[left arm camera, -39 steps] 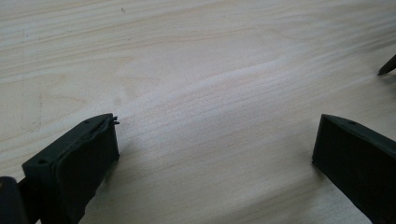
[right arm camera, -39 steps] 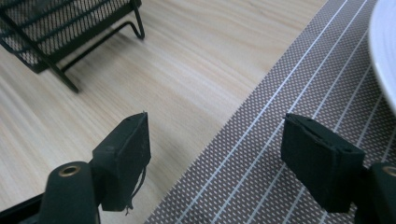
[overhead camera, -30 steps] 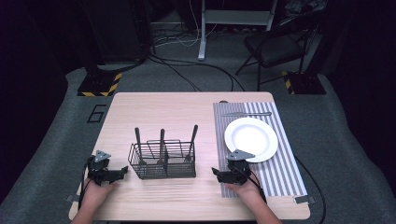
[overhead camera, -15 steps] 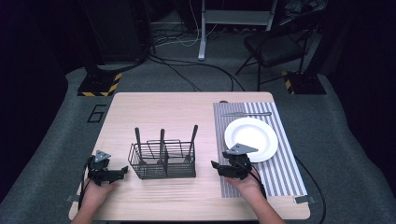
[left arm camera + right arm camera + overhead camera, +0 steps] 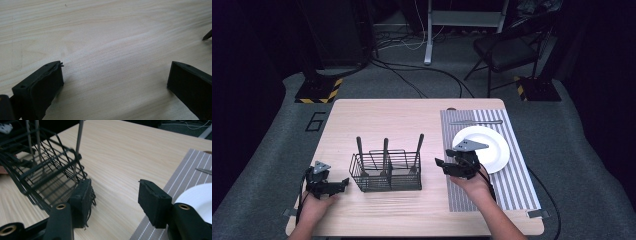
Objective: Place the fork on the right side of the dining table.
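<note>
My right gripper (image 5: 443,165), empty, faces the wire basket (image 5: 386,172), plate (image 5: 492,150) just behind. It has lifted, its jaws narrowing; my left gripper (image 5: 343,182) gapes, unmoved.

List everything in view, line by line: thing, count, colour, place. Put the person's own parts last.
table: 1, light wood, centre
wire caddy: 1, black, near left of centre
utensils: 3, dark handles up, standing in the caddy
placemat: 1, grey and white stripes, right side
plate: 1, white, on the placemat
utensil: 1, silver, far end of the placemat
chair: 1, dark, beyond the table
left gripper: 1, black, left of the caddy, empty
right gripper: 1, black, by the plate, jaws just closing, nothing between
</note>
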Available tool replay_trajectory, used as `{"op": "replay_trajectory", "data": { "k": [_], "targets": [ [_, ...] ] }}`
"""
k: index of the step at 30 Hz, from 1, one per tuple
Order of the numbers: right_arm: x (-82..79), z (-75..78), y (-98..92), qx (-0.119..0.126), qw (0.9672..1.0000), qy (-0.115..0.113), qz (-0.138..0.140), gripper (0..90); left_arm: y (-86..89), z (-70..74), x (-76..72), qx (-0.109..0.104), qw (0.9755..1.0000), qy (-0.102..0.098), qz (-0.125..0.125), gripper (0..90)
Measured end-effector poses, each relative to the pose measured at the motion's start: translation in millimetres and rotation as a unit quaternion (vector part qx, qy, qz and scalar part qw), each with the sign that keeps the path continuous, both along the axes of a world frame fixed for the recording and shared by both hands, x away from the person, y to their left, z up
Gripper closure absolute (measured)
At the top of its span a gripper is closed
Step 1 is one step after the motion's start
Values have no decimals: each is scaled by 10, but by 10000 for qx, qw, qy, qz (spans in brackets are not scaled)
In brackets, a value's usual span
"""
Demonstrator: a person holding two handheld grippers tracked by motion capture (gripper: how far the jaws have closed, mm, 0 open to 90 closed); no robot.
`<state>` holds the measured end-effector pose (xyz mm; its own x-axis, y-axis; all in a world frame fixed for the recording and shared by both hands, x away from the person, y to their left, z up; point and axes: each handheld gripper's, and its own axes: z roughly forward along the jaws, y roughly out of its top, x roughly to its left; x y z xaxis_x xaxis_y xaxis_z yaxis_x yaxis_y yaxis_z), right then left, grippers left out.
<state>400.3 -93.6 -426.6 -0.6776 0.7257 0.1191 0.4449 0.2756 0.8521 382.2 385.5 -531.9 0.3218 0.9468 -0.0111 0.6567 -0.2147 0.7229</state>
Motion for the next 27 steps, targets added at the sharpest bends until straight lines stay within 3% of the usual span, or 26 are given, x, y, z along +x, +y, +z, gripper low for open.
{"op": "replay_trajectory", "data": {
  "k": [10, 27],
  "targets": [
    [89, 226, 70, 67, 9999, -101, 9, 482, 0, 1, -1, -4, 10000, 9, 0, 0],
    [193, 641, 232, 189, 9995, -221, 126, 478, 0, 1, -1, -3, 10000, 7, -1, 0]
  ]
}}
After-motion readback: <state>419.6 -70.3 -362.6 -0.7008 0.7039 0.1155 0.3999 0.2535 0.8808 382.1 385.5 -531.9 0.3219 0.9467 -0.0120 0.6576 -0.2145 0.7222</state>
